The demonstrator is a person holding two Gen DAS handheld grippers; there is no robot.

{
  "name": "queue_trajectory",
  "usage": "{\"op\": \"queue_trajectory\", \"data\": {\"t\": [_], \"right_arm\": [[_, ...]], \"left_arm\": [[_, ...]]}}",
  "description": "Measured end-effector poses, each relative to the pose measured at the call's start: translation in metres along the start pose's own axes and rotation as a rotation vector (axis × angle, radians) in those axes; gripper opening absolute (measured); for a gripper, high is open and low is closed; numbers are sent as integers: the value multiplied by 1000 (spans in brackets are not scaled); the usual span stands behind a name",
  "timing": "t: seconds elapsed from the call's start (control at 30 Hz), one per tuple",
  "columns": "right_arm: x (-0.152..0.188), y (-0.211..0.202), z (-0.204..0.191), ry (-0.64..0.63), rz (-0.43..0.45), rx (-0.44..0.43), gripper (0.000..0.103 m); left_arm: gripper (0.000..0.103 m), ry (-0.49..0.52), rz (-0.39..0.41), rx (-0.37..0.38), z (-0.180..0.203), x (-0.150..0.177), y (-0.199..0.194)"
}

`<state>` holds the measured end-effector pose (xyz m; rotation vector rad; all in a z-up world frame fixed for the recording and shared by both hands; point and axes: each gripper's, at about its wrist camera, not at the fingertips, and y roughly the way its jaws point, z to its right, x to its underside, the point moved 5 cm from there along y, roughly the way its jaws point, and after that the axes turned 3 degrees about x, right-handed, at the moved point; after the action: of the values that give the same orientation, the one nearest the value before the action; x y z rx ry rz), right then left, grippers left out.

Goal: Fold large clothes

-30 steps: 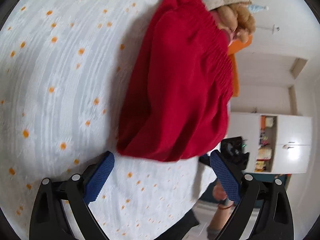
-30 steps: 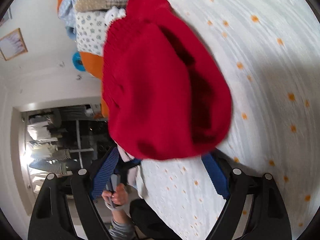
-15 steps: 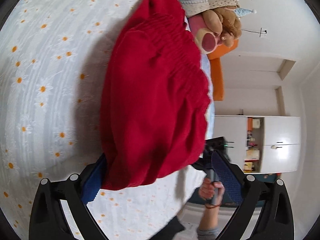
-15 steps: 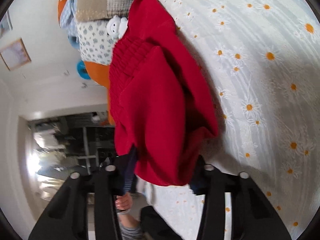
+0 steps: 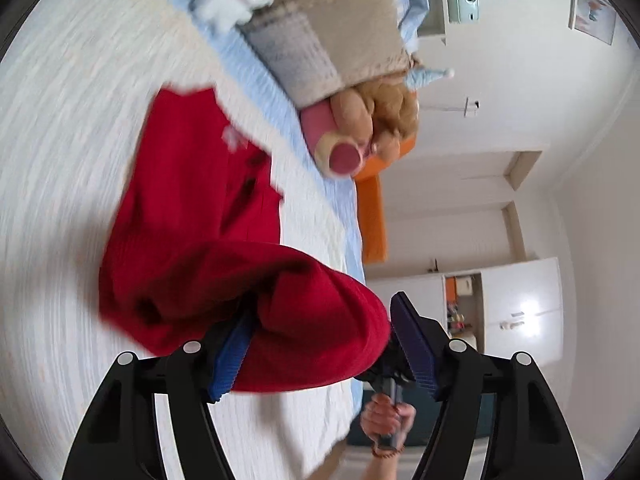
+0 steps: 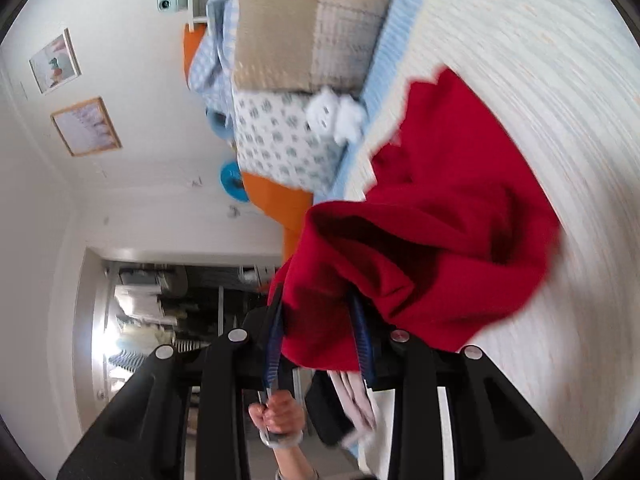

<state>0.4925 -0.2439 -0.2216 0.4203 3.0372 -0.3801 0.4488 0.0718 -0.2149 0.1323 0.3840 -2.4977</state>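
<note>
A red knitted garment (image 5: 192,208) lies crumpled on the white flowered bed cover (image 5: 60,160), and its near edge is raised off the bed. My left gripper (image 5: 320,344) holds a thick bunch of that edge between its blue pads, its jaws still closing. In the right wrist view the same garment (image 6: 460,184) hangs from my right gripper (image 6: 320,332). Those jaws are narrow and closing, with a fold of red cloth pinched between them. The rest of the garment trails back onto the bed cover (image 6: 560,60). Both views are blurred by motion.
Pillows (image 5: 320,36) and plush toys (image 5: 376,116) are piled at the bed's head, beside an orange headboard (image 5: 372,216). A white wardrobe (image 5: 520,300) stands past the bed's edge. A hand (image 5: 388,416) grips the other tool's handle below. The right wrist view shows an open closet (image 6: 160,312).
Both grippers have closed in on the garment's near edge and risen, pulling it off the bed. The right closed first, then the left. Both views now tilt up toward the pillows.
</note>
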Motion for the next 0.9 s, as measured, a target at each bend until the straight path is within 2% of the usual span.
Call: {"op": "queue_trajectory", "data": {"t": [0.07,0.2,0.27,0.3,0.33,0.4,0.47,0.5,0.53,0.6,0.67,0.7,0.77,0.8,0.83,0.9], "right_arm": [[-24,17,-7,2,26,4,31],[-79,53,-5,4,69,35,35],[-106,74,0,-27,76,69,43],[-115,83,3,-37,68,91,53],[-126,95,10,-48,66,113,73],[-142,112,23,-69,88,174,80],[-154,128,47,-62,104,213,80],[-155,132,56,-50,100,214,80],[-155,135,63,-44,95,221,80],[-155,135,59,-65,79,213,80],[-154,125,33,-166,70,211,81],[-154,119,21,-219,82,203,81],[-149,105,-10,-393,146,278,81],[-147,102,-18,-462,177,334,78],[-144,103,-23,-519,197,402,67],[-139,110,-18,-519,182,403,50]], "left_arm": [[71,11,21,-30,0,-28,12],[71,38,55,-139,-8,-86,42],[71,55,63,-197,-19,-106,56],[74,63,75,-236,-28,-118,63],[76,71,81,-280,-40,-128,71],[83,68,81,-361,-67,-142,83],[85,45,58,-434,-99,-148,98],[91,33,43,-430,-110,-147,104],[92,15,48,-394,-118,-145,106],[92,32,60,-381,-117,-143,100],[91,71,56,-428,-106,-142,91],[91,120,73,-448,-91,-140,83],[92,251,115,-471,-59,-137,74],[92,355,147,-477,-34,-131,71],[95,451,171,-463,-14,-126,73],[96,559,175,-452,7,-118,84]]}}
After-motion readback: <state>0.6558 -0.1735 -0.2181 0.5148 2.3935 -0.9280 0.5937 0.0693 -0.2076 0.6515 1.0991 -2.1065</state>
